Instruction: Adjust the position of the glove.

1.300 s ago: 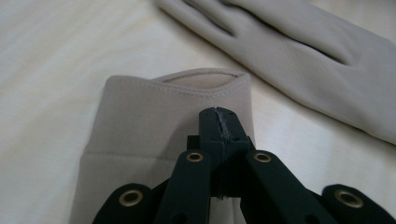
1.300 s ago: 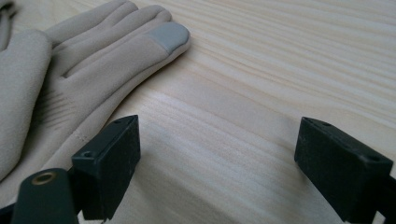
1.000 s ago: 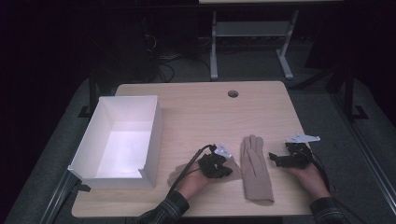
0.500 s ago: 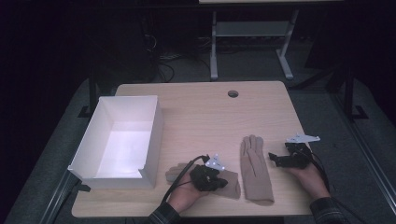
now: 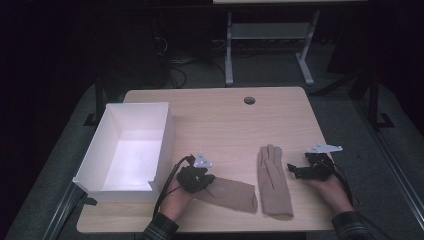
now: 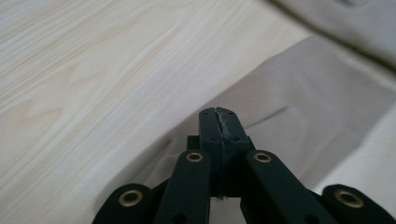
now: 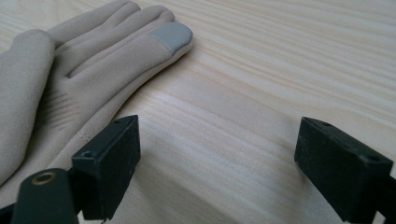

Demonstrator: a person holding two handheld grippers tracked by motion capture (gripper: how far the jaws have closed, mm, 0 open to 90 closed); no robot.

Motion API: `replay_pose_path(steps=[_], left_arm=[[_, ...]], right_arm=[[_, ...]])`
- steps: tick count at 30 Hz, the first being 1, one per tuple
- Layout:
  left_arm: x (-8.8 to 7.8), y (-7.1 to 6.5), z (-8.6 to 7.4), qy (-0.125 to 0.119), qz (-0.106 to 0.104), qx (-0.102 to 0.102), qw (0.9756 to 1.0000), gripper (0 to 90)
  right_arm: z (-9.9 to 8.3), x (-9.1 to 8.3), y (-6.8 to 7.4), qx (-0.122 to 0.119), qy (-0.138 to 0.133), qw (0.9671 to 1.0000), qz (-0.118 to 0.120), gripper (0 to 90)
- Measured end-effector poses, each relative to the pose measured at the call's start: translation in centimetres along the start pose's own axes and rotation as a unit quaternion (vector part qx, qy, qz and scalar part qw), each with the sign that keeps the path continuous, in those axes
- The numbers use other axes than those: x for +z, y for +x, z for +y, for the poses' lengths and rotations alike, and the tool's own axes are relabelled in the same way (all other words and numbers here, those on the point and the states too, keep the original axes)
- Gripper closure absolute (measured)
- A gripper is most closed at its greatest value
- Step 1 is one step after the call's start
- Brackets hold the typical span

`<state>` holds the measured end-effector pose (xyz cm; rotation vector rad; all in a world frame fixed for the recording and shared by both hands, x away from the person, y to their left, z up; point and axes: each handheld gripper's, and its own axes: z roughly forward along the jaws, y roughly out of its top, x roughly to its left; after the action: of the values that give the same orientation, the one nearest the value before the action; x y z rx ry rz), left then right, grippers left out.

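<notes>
Room, high view: darkness is closing round the lit worktop (image 5: 215,115); a metal-legged stand (image 5: 267,35) and loose cables (image 5: 172,62) are sitting on the floor behind it.
Surface, high view: pale wood grain is showing, with a round cable hole (image 5: 249,100) near the far edge. A white box (image 5: 167,135) is standing open at your left.
Left claw, high view: your left claw (image 5: 197,179) is pinching the crumpled glove (image 5: 231,195) at its box-side end, just right of the box's near corner.
Right claw, high view: your right claw (image 5: 296,170) is resting just right of the flat glove (image 5: 274,182), pointing at it without touching.
Risk, high view: the crumpled glove is trailing along the wood, its far end nearly touching the flat glove. If you are dragging rather than lifting, it could be snagging on the box wall.
Grip, left gripper view: the jaws are pressing fully together, seemingly with only a thin fold of fabric between them, and the rest is lying slack beyond.
Risk, left gripper view: so shallow a bite could be slipping free as the glove's weight comes on.
Grip, right gripper view: the jaws are standing wide over bare wood, holding nothing. The flat glove, with its grey fingertip patch (image 7: 172,36), is lying to their left.
Risk, right gripper view: closing from here, you would be catching air or only nudging the glove's edge.
</notes>
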<state>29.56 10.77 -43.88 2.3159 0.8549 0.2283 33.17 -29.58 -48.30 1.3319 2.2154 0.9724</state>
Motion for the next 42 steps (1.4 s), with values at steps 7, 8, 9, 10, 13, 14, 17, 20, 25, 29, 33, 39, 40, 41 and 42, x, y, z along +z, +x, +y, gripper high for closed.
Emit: replay_pose_path(steps=[7, 8, 9, 10, 13, 14, 17, 20, 25, 29, 33, 39, 40, 41, 42], left_arm=[[1.9, 0.8, 0.3, 0.019, 0.006, -0.004, 0.9998, 89.8], [2.0, 0.8, 0.4, 0.02, 0.008, 0.001, 0.9998, 89.8], [2.2, 0.8, 0.5, 0.018, 0.01, 0.003, 0.9998, 89.8], [2.3, 0.8, 0.7, 0.021, 0.011, 0.007, 0.9997, 89.8], [2.9, 1.0, 1.4, 0.019, 0.016, 0.018, 0.9995, 89.8], [3.2, 1.0, 1.7, 0.015, 0.018, 0.018, 0.9996, 89.8], [3.9, 1.1, 2.5, 0.015, 0.022, 0.03, 0.9992, 89.8], [4.8, 1.5, 3.6, 0.015, 0.023, 0.044, 0.9986, 89.8], [6.4, 2.1, 5.4, 0.006, 0.019, 0.048, 0.9987, 89.8], [7.7, 2.7, 6.9, 0.002, 0.011, 0.05, 0.9987, 89.8], [8.3, 2.9, 7.9, -0.006, 0.003, 0.044, 0.999, 89.7], [6.6, 0.4, 7.8, -0.033, -0.056, 0.045, 0.9969, 89.7], [6.5, -0.2, 7.6, -0.035, -0.064, 0.048, 0.9961, 89.7], [6.4, -0.6, 7.4, -0.034, -0.067, 0.053, 0.9957, 89.7], [6.5, -1.0, 7.2, -0.033, -0.071, 0.057, 0.9953, 89.7]], right_arm=[[0.0, 0.0, 0.0, 0.0, 0.0, 1.0, 0.0, 14.0], [0.0, 0.0, 0.0, 0.0, 0.0, 1.0, 0.0, 14.0], [0.0, 0.0, 0.0, 0.0, 0.0, 1.0, 0.0, 14.0], [0.0, 0.0, 0.0, 0.0, 0.0, 1.0, 0.0, 14.0], [0.0, 0.0, 0.0, 0.0, 0.0, 1.0, 0.0, 14.0], [0.0, 0.0, 0.0, 0.0, 0.0, 1.0, 0.0, 14.0], [0.0, 0.0, 0.0, -0.002, 0.0, 1.0, 0.0, 14.0], [0.0, 0.0, 0.0, -0.001, 0.0, 1.0, 0.0, 14.0], [0.0, 0.0, 0.0, -0.002, 0.0, 1.0, 0.001, 14.0], [0.0, 0.0, 0.0, -0.002, 0.0, 1.0, 0.001, 14.0], [0.0, 0.0, 0.0, -0.003, 0.0, 1.0, 0.001, 14.0], [0.0, 0.0, 0.0, -0.003, -0.001, 1.0, 0.002, 14.0], [0.0, 0.0, 0.0, -0.003, 0.0, 1.0, 0.002, 14.0], [0.0, 0.0, 0.0, -0.003, 0.0, 1.0, 0.002, 14.0], [0.0, 0.0, 0.0, -0.004, 0.0, 1.0, 0.002, 14.0]])
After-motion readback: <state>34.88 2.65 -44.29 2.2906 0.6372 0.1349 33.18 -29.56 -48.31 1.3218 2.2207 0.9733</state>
